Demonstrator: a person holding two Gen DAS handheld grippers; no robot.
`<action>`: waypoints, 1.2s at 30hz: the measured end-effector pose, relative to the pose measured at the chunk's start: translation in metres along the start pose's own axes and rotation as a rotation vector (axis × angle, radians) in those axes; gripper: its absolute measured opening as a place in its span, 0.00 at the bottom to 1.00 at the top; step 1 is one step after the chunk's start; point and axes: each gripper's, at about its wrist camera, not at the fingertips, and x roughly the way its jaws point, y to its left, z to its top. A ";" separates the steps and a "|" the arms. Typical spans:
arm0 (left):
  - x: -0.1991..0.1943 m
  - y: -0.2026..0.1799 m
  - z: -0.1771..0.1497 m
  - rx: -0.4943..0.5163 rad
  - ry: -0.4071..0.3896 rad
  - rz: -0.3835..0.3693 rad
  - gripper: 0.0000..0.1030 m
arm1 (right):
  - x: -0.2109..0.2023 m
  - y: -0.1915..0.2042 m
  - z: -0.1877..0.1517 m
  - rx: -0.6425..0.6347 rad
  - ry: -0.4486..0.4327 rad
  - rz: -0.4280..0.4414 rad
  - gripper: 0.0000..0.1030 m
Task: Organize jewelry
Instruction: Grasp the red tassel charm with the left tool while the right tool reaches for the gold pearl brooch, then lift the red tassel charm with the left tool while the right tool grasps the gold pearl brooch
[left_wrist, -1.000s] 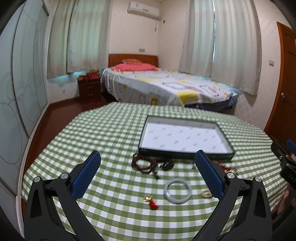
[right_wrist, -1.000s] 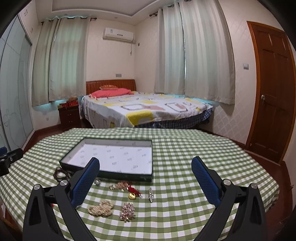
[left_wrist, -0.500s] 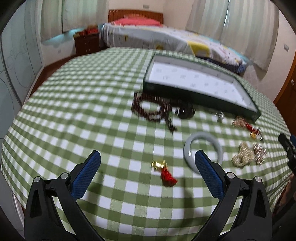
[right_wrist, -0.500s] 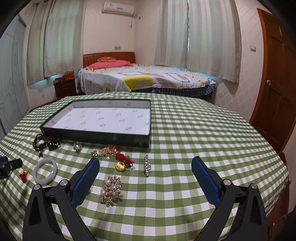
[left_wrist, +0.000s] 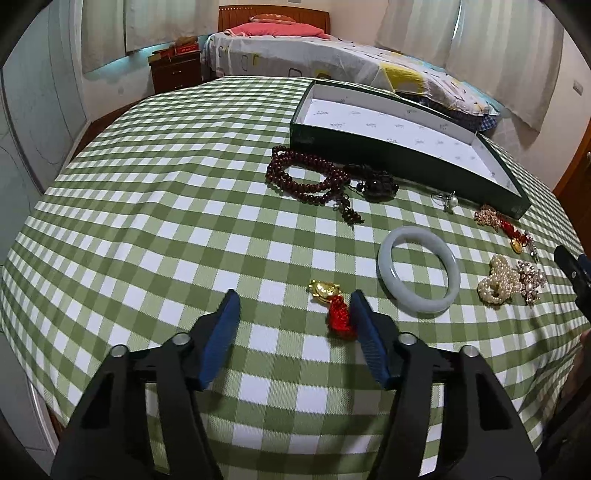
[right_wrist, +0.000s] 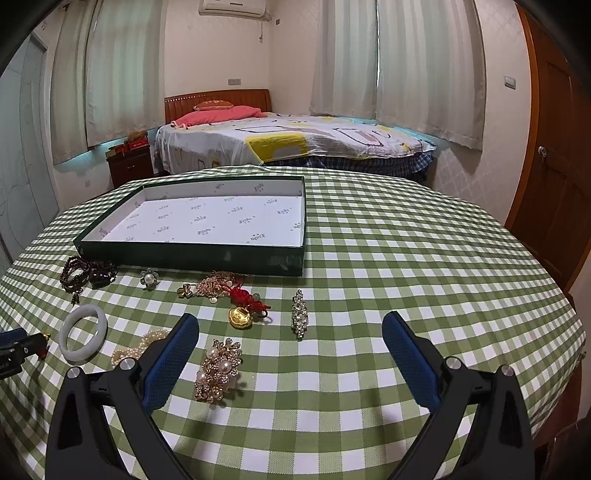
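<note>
My left gripper (left_wrist: 294, 297) hovers low over the checked cloth with its jaws closing. A gold charm with a red tassel (left_wrist: 334, 306) lies between them, close to the right finger (left_wrist: 365, 332); the pads do not press it. A pale jade bangle (left_wrist: 421, 305) lies just to its right. My right gripper (right_wrist: 291, 319) stands wide open with nothing between its fingers. A pearl-and-gold brooch (right_wrist: 218, 369) lies by its left finger. Beyond the jewelry sits a dark green tray (right_wrist: 192, 254) with a white lining and nothing in it.
Along the tray's near wall lie dark wooden beads (left_wrist: 275, 171), a pearl flower ring (right_wrist: 149, 277), a gold ingot on red cord (right_wrist: 240, 317), a crystal bar brooch (right_wrist: 299, 314) and a pearl cluster (left_wrist: 498, 280). A bed stands behind the round table.
Both grippers have sunk toward the table and tipped downward. The left jaws have narrowed around the tasselled charm; the right jaws stay wide.
</note>
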 end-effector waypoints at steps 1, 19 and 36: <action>-0.001 -0.001 -0.001 0.002 -0.003 0.001 0.46 | 0.000 0.000 0.000 0.000 0.000 0.001 0.94; -0.005 -0.004 0.010 0.019 -0.071 -0.078 0.09 | 0.001 0.004 -0.005 -0.005 0.019 0.034 0.94; 0.005 -0.002 0.023 -0.002 -0.098 -0.079 0.09 | 0.028 0.016 -0.014 -0.024 0.173 0.151 0.58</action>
